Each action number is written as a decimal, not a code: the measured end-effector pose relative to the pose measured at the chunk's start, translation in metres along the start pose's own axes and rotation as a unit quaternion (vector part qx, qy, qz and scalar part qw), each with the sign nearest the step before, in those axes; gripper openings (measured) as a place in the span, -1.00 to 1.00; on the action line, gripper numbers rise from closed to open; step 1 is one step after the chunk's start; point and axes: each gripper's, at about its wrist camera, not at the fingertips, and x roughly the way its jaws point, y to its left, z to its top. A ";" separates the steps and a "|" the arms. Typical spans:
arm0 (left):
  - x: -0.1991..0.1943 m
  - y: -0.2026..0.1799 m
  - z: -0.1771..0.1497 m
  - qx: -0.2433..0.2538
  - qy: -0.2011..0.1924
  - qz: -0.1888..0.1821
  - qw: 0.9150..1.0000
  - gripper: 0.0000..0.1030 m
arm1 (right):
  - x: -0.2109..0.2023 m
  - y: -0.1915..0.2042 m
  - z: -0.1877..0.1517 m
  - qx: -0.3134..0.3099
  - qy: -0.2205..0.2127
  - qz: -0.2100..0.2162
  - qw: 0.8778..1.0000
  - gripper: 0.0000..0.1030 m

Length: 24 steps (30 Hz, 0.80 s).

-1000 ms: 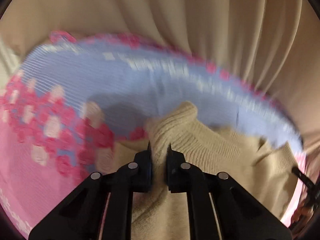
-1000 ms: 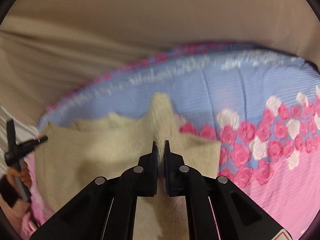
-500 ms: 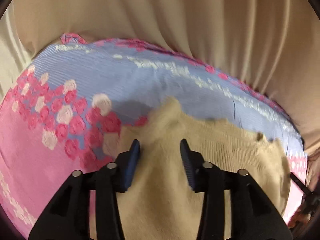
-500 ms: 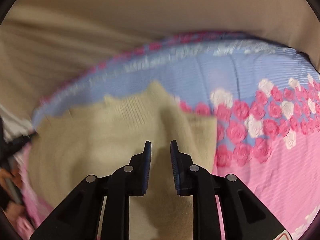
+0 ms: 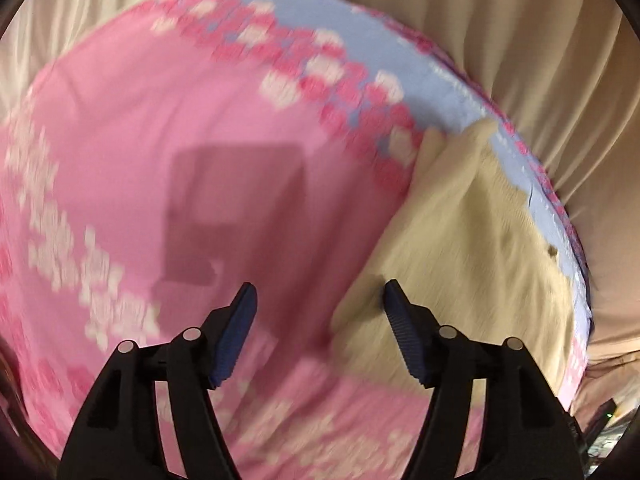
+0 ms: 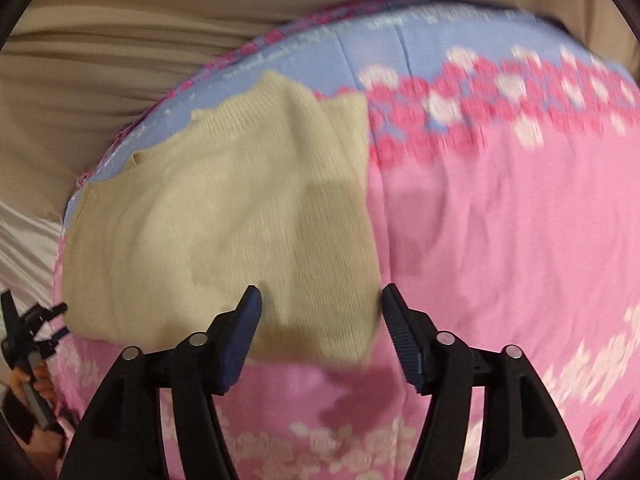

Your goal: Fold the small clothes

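Observation:
A cream knitted garment [image 6: 224, 216] lies folded flat on the pink and blue flowered cloth [image 6: 500, 220]. In the left wrist view the garment [image 5: 472, 240] lies to the right, up against the blue border. My left gripper [image 5: 316, 300] is open and empty above the garment's left edge, mostly over pink cloth [image 5: 160, 160]. My right gripper [image 6: 320, 300] is open and empty above the garment's near right corner. Both views are blurred.
Beige draped fabric [image 5: 540, 40] hangs behind the surface and also shows in the right wrist view [image 6: 120, 60]. The other hand-held gripper [image 6: 28, 332] and a hand show at the lower left of the right wrist view.
Both grippers were shut on the garment's raised corners. They opened, let the garment drop flat, and pulled back and up; the left view has swung left over the pink cloth.

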 end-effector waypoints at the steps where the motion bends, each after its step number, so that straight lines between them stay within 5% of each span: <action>1: 0.001 0.001 -0.007 -0.004 0.002 -0.010 1.000 0.32 | 0.002 -0.002 -0.007 0.014 0.004 0.012 1.000 0.27; 4: 0.008 -0.008 -0.019 -0.005 0.006 -0.046 0.999 0.56 | 0.011 -0.012 -0.017 0.062 0.012 0.052 0.997 0.38; 8: 0.027 -0.022 -0.022 -0.006 0.010 -0.052 0.999 0.58 | 0.027 -0.019 -0.014 0.129 0.014 0.102 0.986 0.40; 10: 0.030 -0.031 -0.019 0.008 -0.002 -0.057 0.998 0.31 | 0.033 -0.017 -0.012 0.145 0.004 0.109 0.983 0.21; 11: 0.031 -0.034 -0.018 0.011 0.000 -0.057 0.998 0.15 | 0.034 -0.017 -0.010 0.144 -0.001 0.107 0.984 -0.39; 13: 0.030 -0.038 -0.014 0.021 0.005 -0.061 0.998 -0.59 | 0.033 -0.013 -0.008 0.145 -0.002 0.117 0.982 -0.48; 19: -0.019 -0.024 -0.018 -0.006 0.026 -0.128 0.991 -0.73 | -0.029 -0.009 -0.013 0.091 -0.040 0.106 0.989 -0.59; 24: -0.025 -0.023 -0.067 0.023 0.090 -0.114 0.989 -0.73 | -0.054 -0.042 -0.052 0.077 -0.024 0.058 0.995 -0.58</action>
